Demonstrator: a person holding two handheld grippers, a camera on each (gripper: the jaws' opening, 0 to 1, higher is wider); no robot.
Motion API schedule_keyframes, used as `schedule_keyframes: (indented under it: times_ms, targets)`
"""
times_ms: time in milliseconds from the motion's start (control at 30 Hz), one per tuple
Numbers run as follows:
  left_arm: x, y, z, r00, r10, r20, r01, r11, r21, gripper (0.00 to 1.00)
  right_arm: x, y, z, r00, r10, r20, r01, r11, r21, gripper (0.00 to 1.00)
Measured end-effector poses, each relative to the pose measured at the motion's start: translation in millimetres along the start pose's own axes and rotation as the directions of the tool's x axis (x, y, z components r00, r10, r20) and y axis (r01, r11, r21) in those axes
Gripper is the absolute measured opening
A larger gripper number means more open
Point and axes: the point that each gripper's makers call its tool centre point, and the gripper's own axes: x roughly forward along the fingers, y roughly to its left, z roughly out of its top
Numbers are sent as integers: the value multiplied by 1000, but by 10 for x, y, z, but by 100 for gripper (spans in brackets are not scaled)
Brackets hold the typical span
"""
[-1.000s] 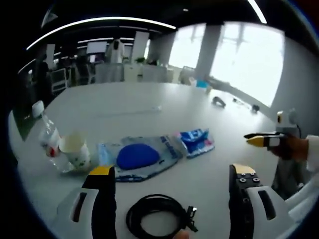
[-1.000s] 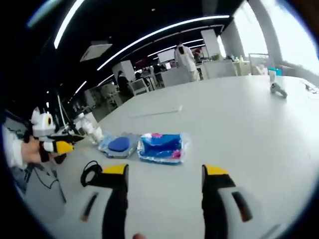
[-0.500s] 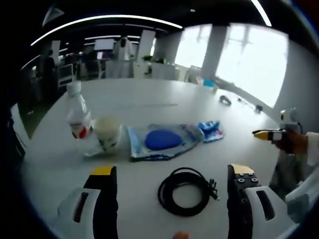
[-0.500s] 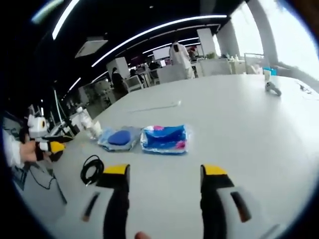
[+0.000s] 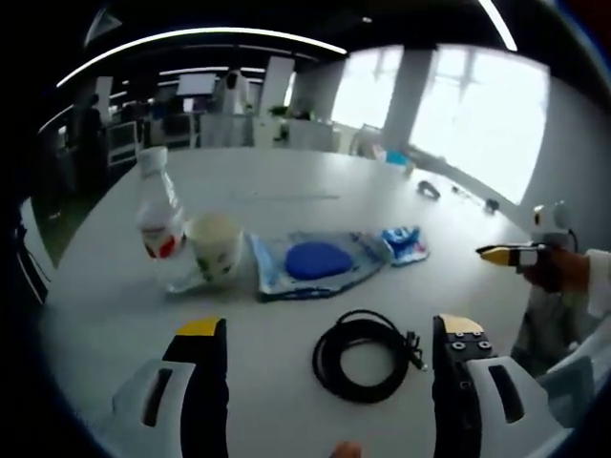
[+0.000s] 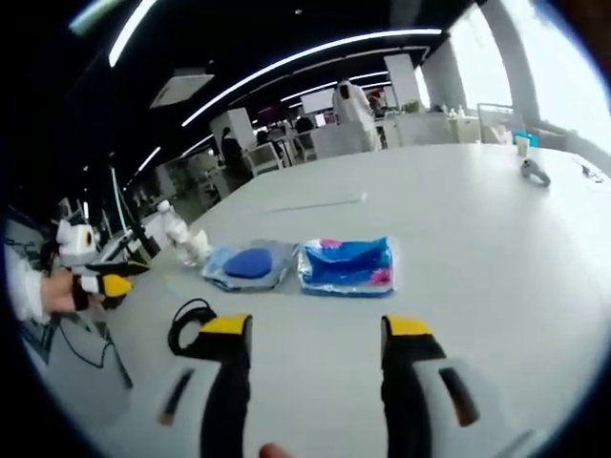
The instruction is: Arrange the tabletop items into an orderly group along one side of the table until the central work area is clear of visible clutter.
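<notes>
No legible text. Bottle point(image 5: 159, 218) label shows a red patch, blue packet point(image 6: 346, 266) pink print; both too blurred to read.

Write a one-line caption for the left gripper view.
Open left gripper over a coiled black cable, with bottle, paper cup and packets beyond.
</notes>
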Motion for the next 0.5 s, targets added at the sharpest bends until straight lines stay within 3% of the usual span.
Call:
schedule_keyframes:
  times_ms: [300, 500]
  targets:
    - [72, -36, -250, 1000, 10, -22, -11, 998, -57, 81, 227, 460, -161, 998, 50, -40, -49, 998, 26, 47]
    - [-6, -117, -480, 999, 15, -31, -18, 996, -86, 82, 444, 889, -333, 985, 132, -107, -132, 991, 8, 46]
